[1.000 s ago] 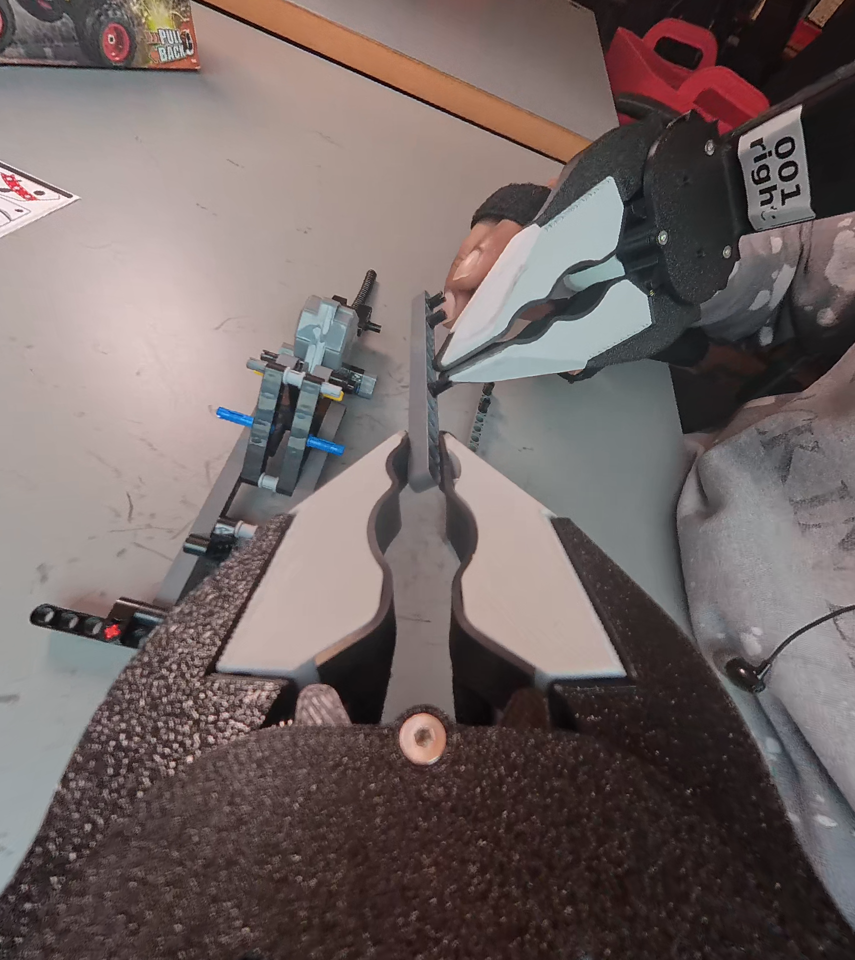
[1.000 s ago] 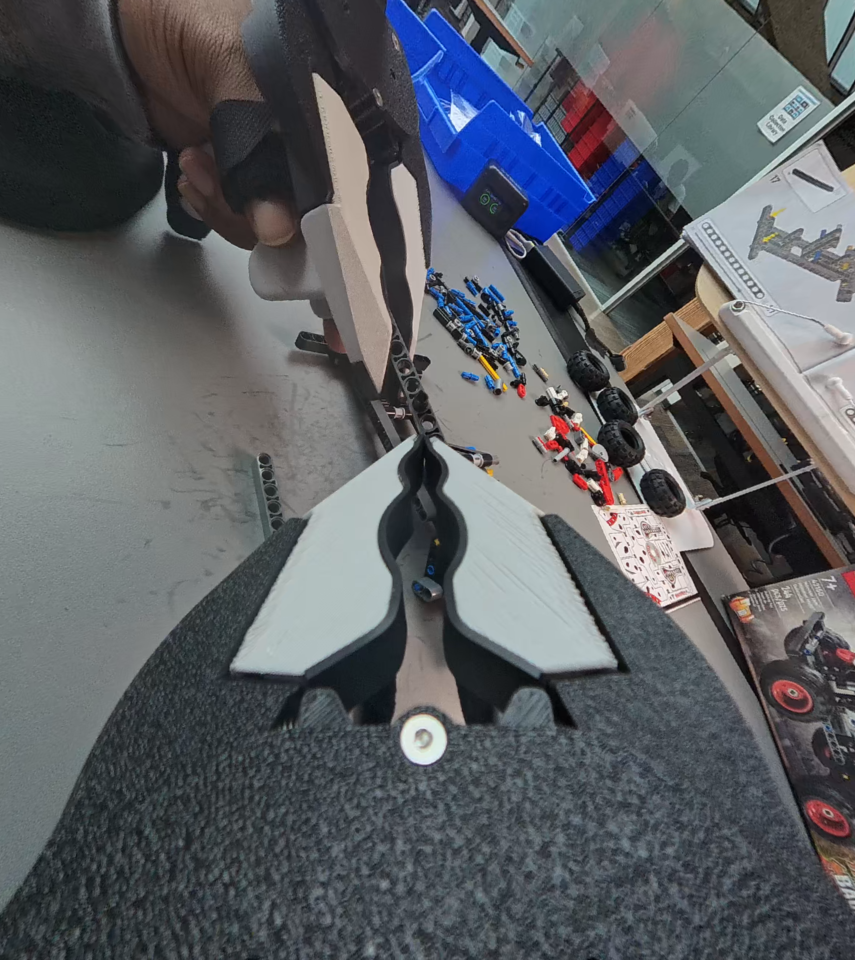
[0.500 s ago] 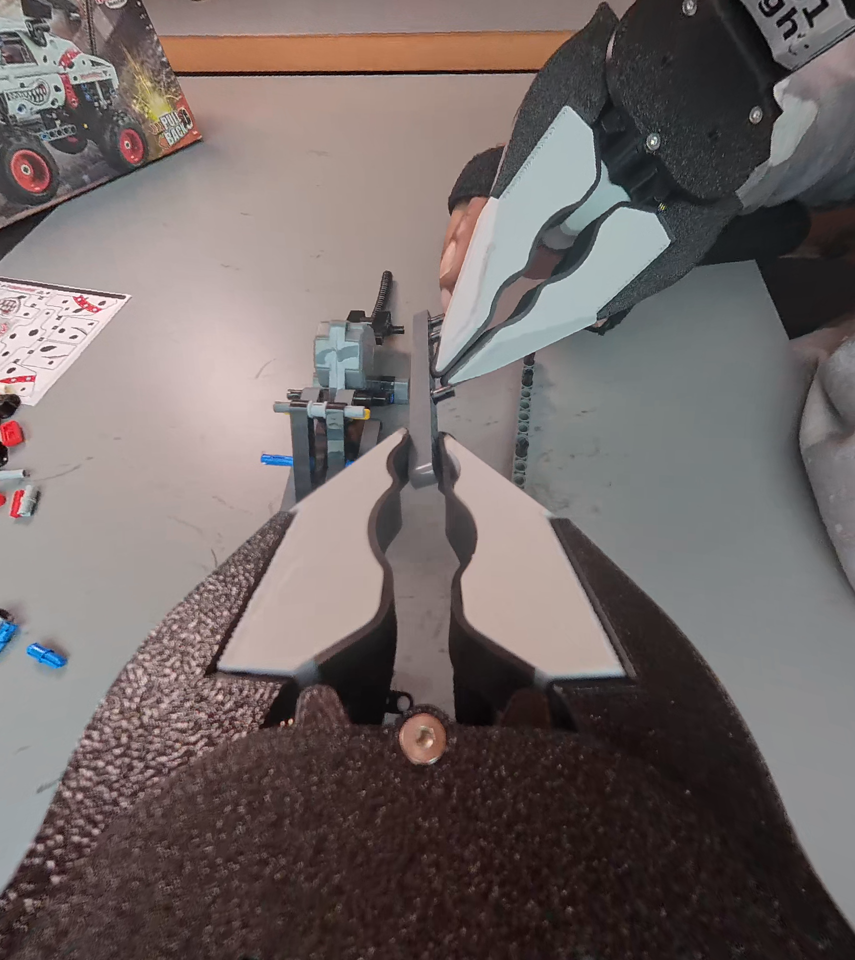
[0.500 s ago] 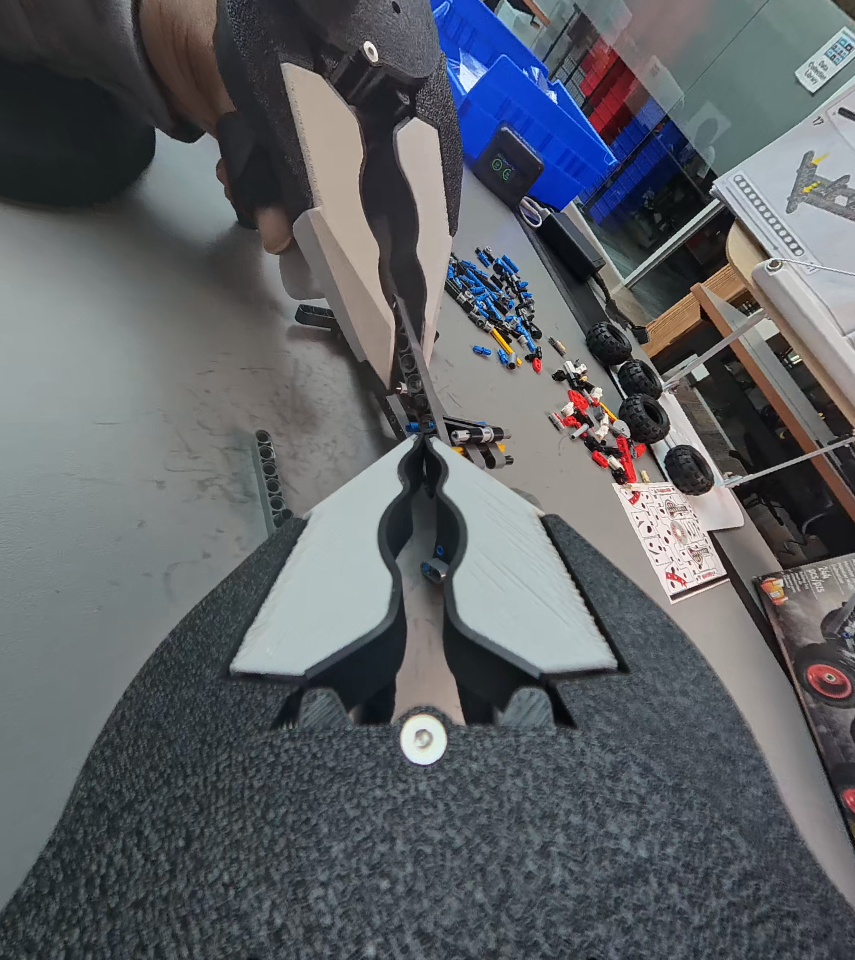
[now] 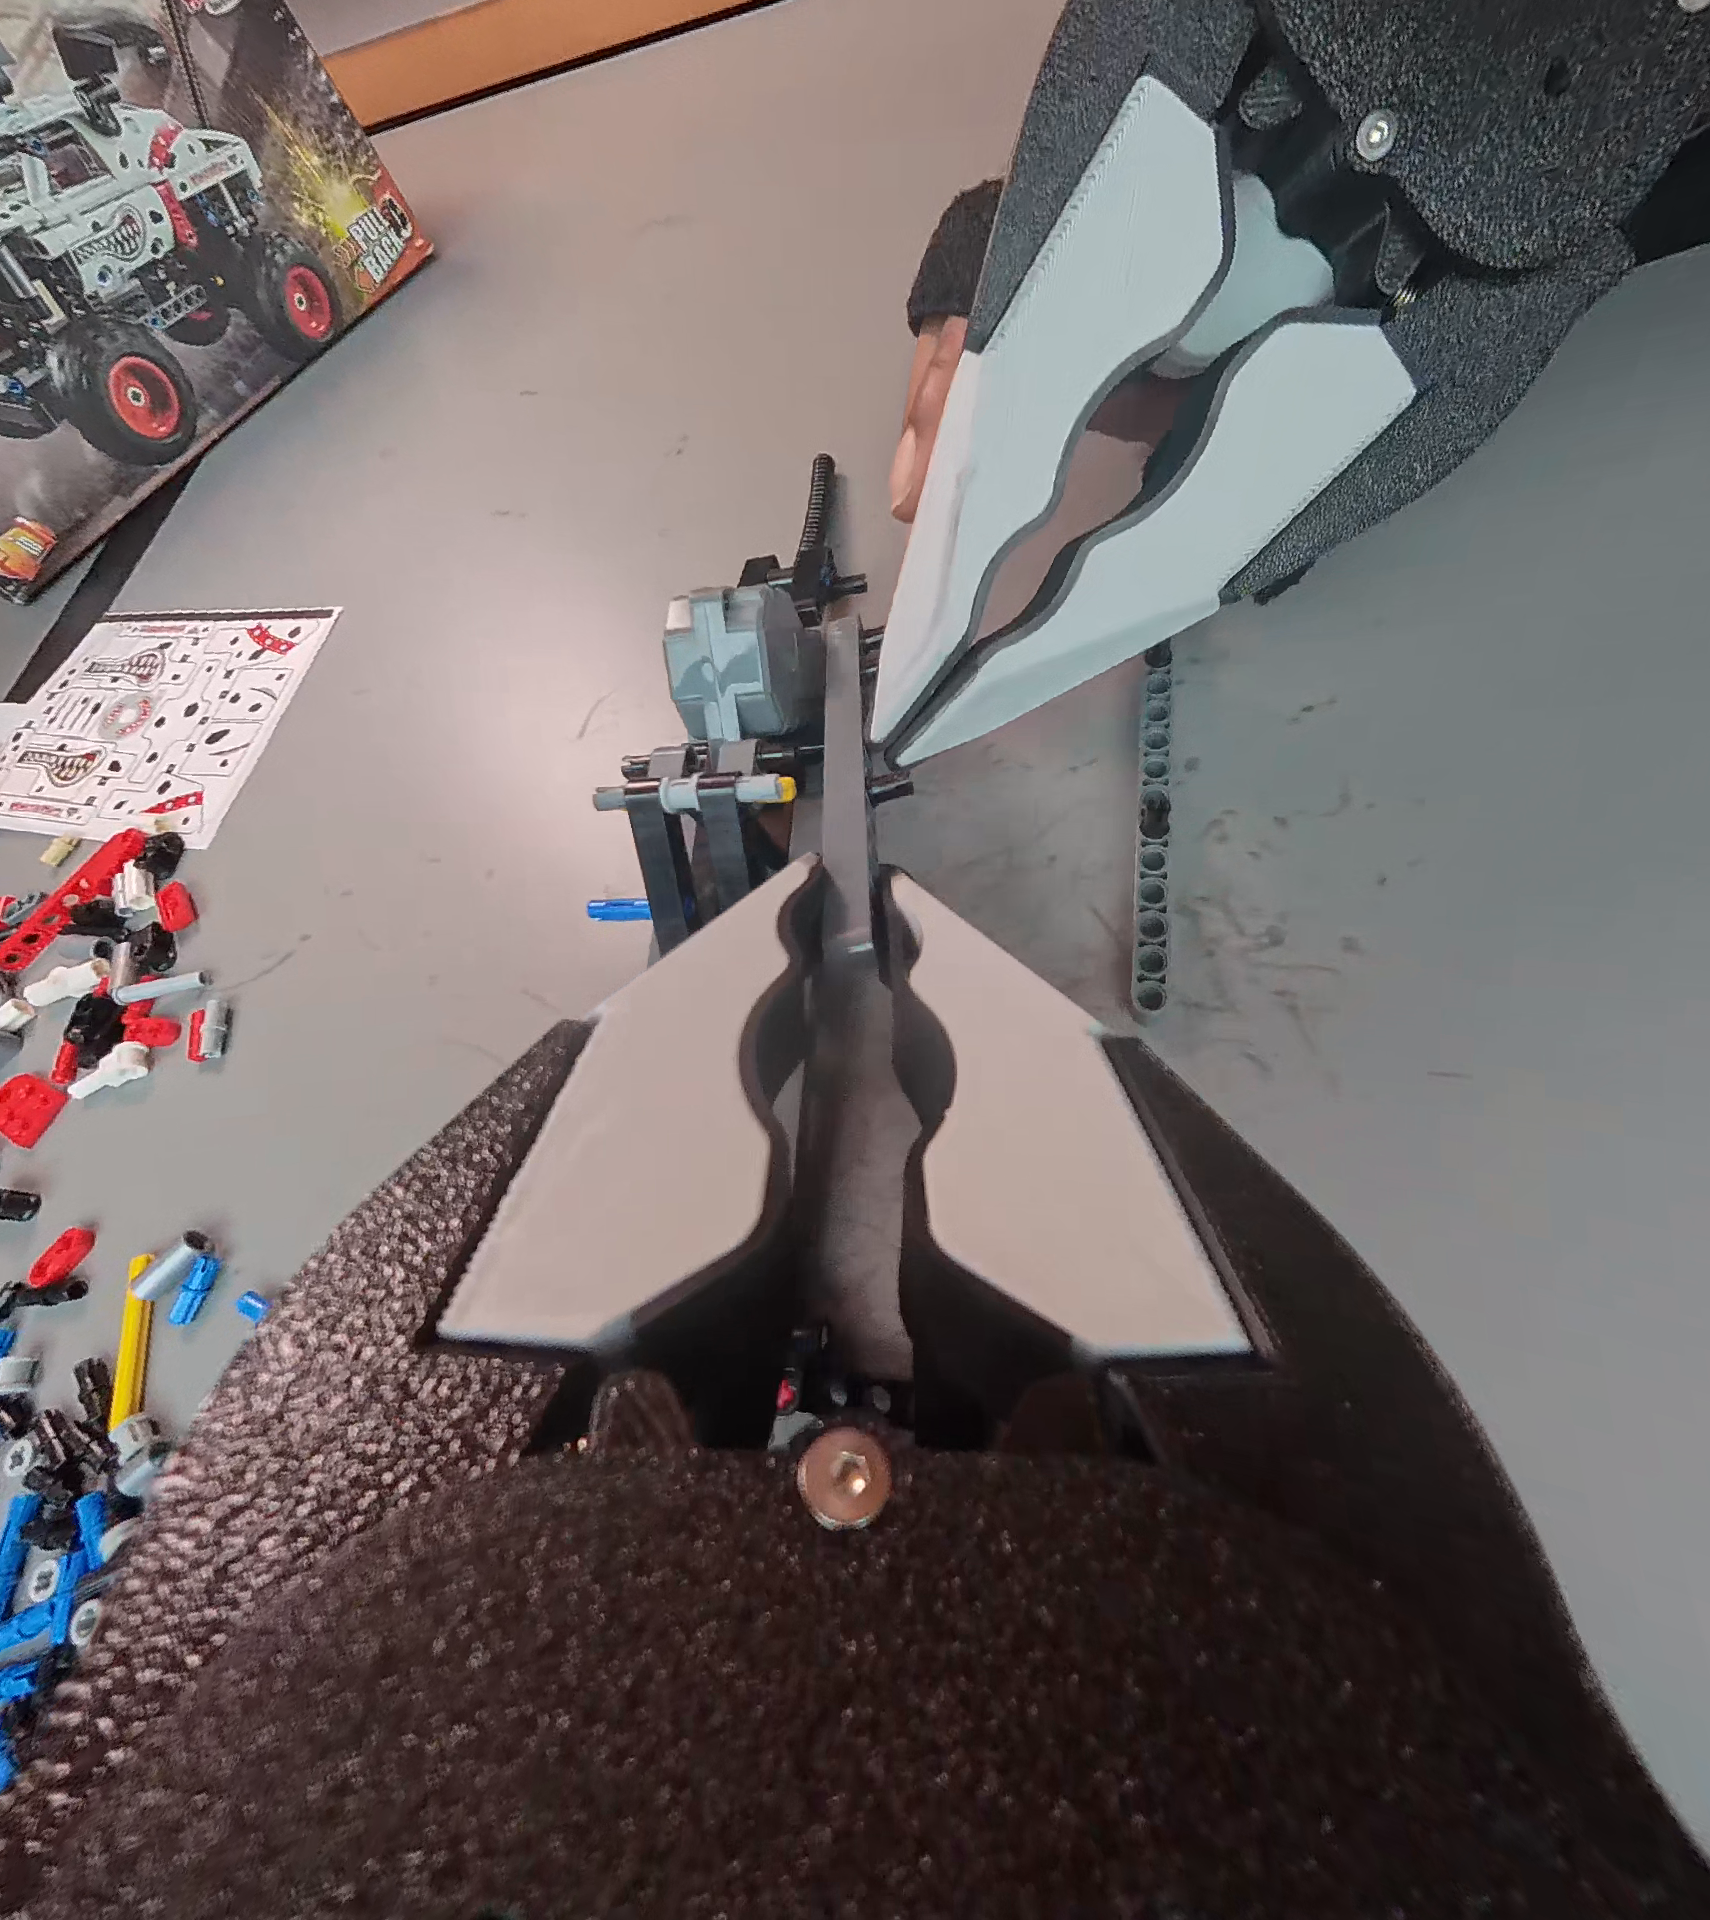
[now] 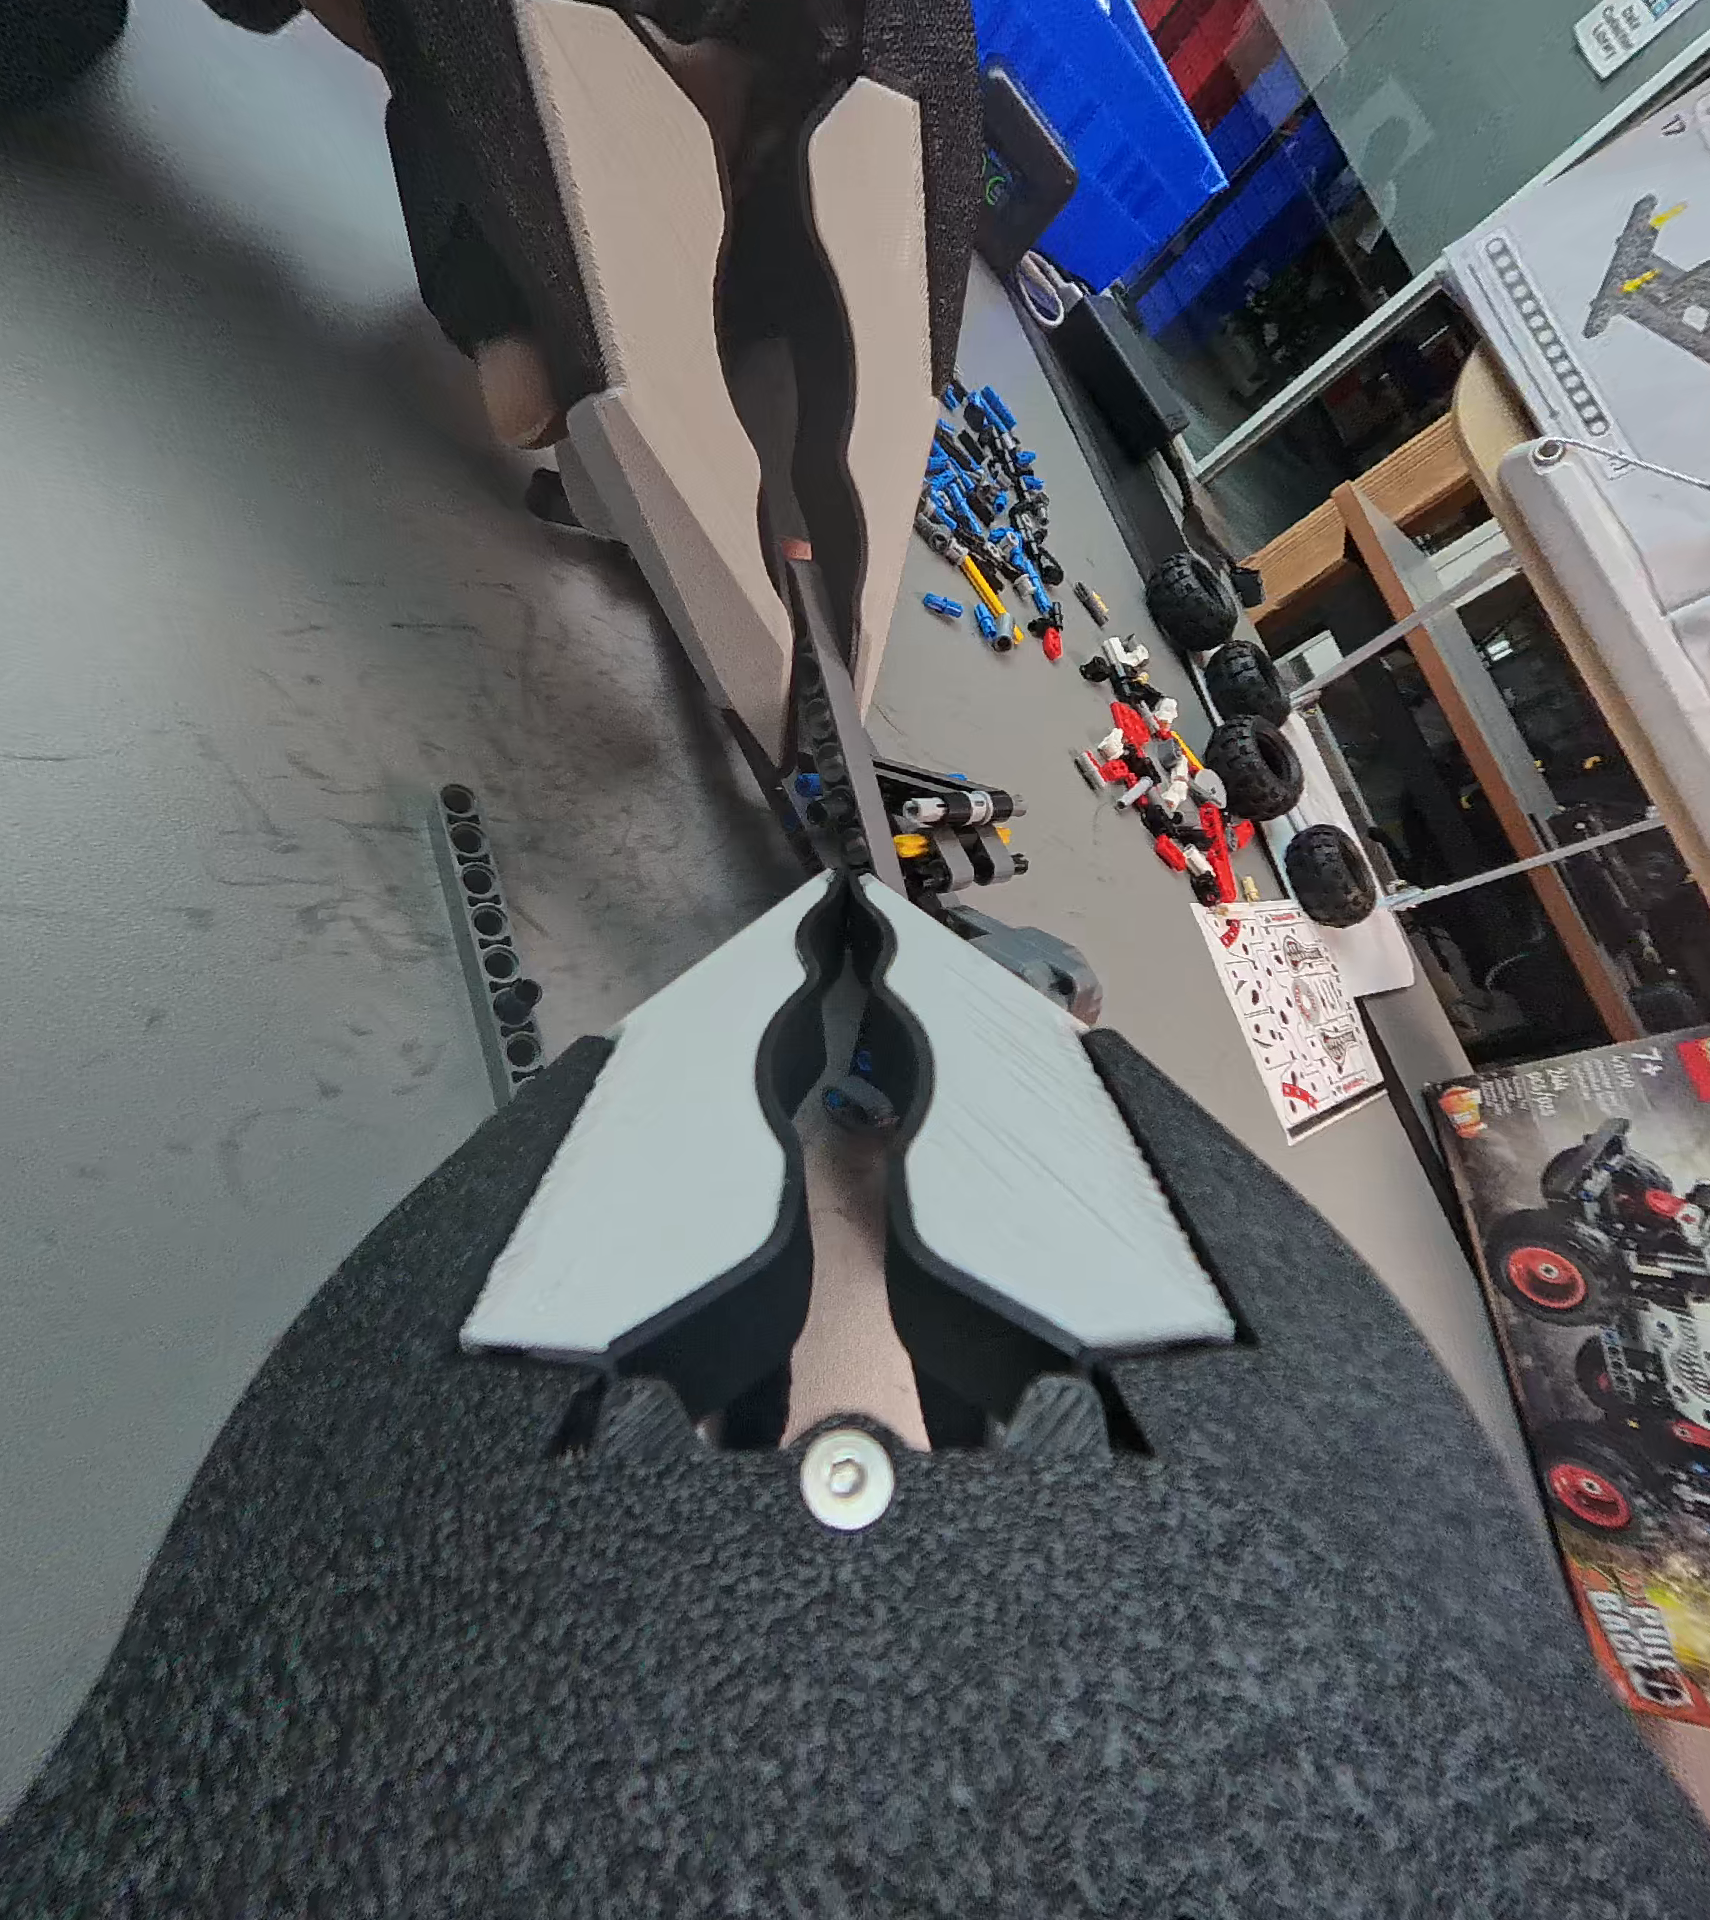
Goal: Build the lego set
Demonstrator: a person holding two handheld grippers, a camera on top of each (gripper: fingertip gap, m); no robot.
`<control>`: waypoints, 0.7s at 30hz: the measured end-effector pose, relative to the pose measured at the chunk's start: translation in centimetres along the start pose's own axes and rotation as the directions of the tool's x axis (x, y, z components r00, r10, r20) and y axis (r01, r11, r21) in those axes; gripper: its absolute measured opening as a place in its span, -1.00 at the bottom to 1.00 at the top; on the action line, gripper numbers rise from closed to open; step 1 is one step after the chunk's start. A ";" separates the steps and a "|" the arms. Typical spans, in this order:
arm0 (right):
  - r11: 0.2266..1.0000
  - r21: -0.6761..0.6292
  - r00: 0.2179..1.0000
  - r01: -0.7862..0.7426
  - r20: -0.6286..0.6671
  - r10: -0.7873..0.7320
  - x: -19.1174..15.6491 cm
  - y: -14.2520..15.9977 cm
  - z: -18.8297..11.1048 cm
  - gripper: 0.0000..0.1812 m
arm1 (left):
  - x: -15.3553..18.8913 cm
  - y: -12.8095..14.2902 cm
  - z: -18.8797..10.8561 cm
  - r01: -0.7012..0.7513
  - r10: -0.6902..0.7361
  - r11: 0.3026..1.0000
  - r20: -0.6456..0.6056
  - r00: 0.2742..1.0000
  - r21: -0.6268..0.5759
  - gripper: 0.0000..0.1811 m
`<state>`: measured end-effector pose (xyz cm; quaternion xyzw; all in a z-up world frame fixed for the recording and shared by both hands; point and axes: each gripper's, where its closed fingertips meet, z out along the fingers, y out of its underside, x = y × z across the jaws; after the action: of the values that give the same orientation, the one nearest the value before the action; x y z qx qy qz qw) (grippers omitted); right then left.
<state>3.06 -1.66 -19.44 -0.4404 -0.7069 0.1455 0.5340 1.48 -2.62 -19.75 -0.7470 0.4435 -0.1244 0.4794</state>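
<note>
My left gripper (image 5: 846, 883) is shut on a long dark grey beam (image 5: 843, 727), held on edge and pointing away from me. The beam carries black pins (image 6: 830, 790) along one side. It stands close beside the part-built chassis with its grey motor block (image 5: 737, 665); I cannot tell if they touch. My right gripper (image 6: 846, 878) is shut, its tips pressed against the pin side of the beam (image 6: 846, 717). It comes in from the upper right in the left wrist view (image 5: 887, 753). Whether a pin sits between its tips is hidden.
A loose light grey beam (image 5: 1152, 831) lies on the grey table right of the chassis. Piles of red, black and blue parts (image 5: 51, 997) lie to the left, with a sticker sheet (image 5: 155, 717), black tyres (image 6: 1251, 769) and the set's box (image 5: 103, 208). Blue bins (image 6: 1090, 125) stand behind. The grippers are tip to tip, or close to it.
My left gripper has swung round with the beam and brought it beside the chassis. The right gripper has stayed shut at the beam's pin side and come closer.
</note>
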 end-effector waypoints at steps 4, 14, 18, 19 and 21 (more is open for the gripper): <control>0.999 -0.022 0.998 0.035 -0.046 -0.036 0.3 0.1 0.3 -1.00 | -0.3 0.0 0.1 -0.015 0.015 1.000 0.012 1.000 0.003 -0.89; 0.994 -0.069 0.991 0.082 -0.096 -0.088 0.7 0.6 0.7 -1.00 | -0.6 0.6 0.5 -0.050 0.051 0.998 0.025 0.998 -0.031 -0.87; 0.993 -0.076 0.990 0.086 -0.102 -0.094 0.8 0.8 0.9 -1.00 | -0.8 0.7 0.6 -0.080 0.082 0.996 0.054 0.995 -0.043 -0.87; 0.993 -0.078 0.990 0.086 -0.104 -0.094 0.9 0.8 0.9 -1.00 | -0.8 0.8 0.7 -0.095 0.097 0.994 0.067 0.993 -0.046 -0.87; 0.993 -0.080 0.989 0.092 -0.112 -0.100 1.0 0.8 0.9 -1.00 | -1.0 0.8 0.7 -0.129 0.133 0.990 0.096 0.986 -0.050 -0.87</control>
<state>2.58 -0.17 -19.73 -0.4331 -0.7002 0.0675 0.5636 0.93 -1.51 -20.57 -0.7317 0.4698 -0.0458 0.4917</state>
